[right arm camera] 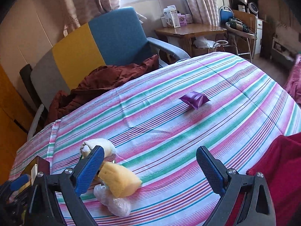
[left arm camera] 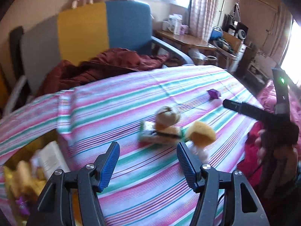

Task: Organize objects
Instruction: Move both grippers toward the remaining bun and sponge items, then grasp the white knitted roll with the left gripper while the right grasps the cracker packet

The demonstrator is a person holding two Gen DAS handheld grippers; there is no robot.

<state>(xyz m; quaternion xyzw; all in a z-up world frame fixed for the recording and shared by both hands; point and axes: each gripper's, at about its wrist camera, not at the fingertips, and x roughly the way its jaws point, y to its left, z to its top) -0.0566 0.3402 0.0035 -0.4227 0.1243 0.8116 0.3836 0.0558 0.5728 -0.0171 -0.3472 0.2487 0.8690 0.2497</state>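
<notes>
Left wrist view is blurry, and you cannot read any words there. Your left gripper is wide open with nothing in it, above the striped sheet. Just past it sit small soft toys in a bunch. A purple packet lies farther off by itself. Your right gripper is wide open and empty too. White boxes on the wooden desk have print too small to read. A dark red jacket lies on the couch.

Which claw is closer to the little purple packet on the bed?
Right. The right gripper reaches almost to the purple packet; the left gripper hangs back, beyond the yellow sponge.
</notes>
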